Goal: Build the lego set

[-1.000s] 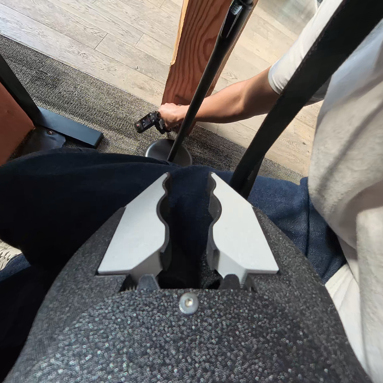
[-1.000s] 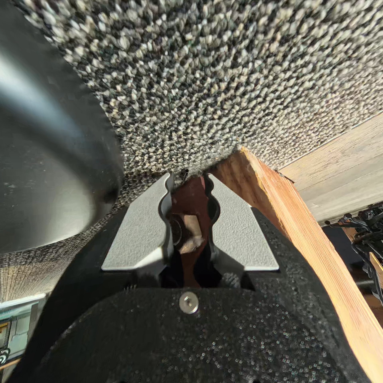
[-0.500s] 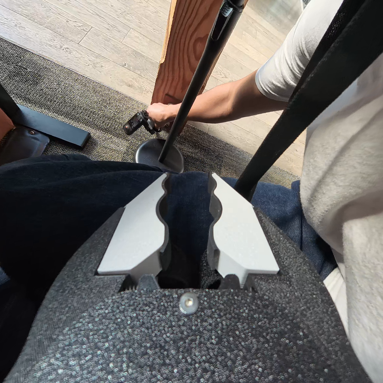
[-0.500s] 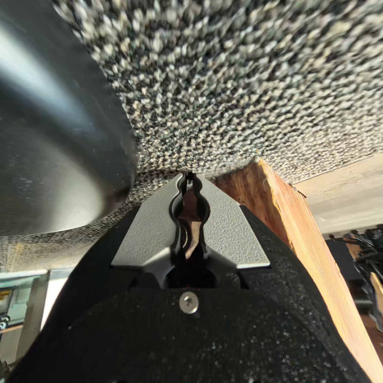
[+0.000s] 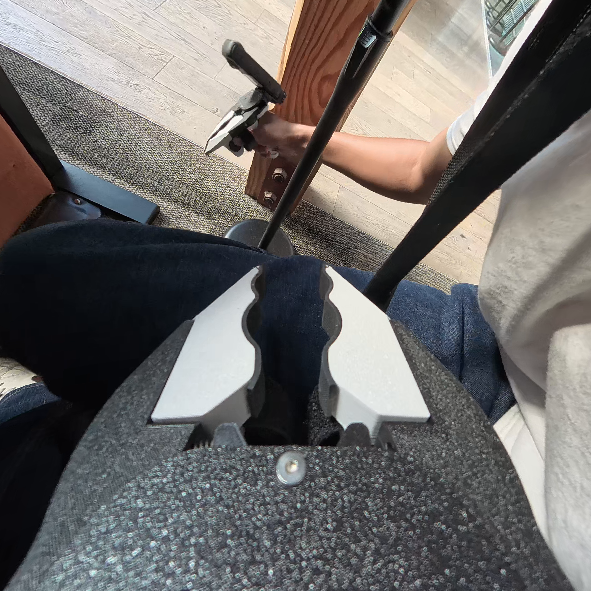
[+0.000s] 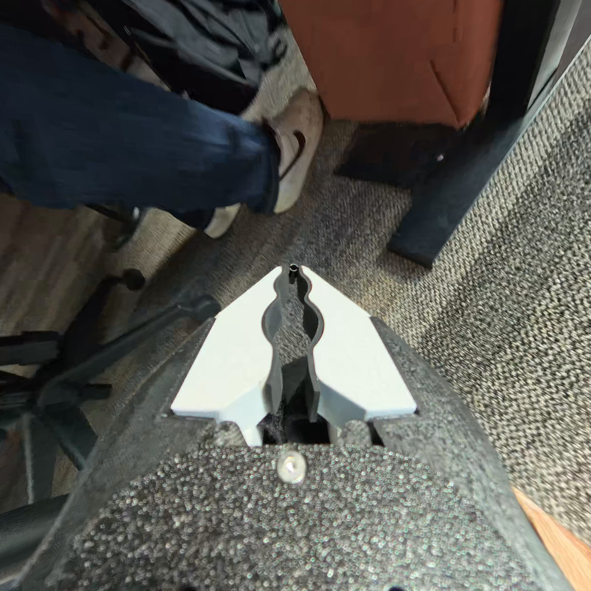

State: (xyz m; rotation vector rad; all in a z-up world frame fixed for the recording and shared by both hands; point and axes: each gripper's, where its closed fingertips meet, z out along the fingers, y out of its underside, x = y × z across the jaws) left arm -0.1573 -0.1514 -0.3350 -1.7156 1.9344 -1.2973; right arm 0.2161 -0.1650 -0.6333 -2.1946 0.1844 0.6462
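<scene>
Two grippers. Left gripper: fingers wide apart, nothing between them but the person's dark-jeaned leg below; it hovers over the lap. Right gripper: fingers nearly together, tips pinching one small black tube-like part; pads look pressed on it, gripper held above the carpet. From the left wrist view the right gripper sits in a hand next to the wood post.

Counts: one wood post, two nuts at its foot, one black pole on a round base, one black strap crossing at right, one black frame foot, one orange-brown panel, one white shoe.

The pole crosses in front of the post and forearm. Right view is motion-blurred at left; chair legs there are unclear.
</scene>
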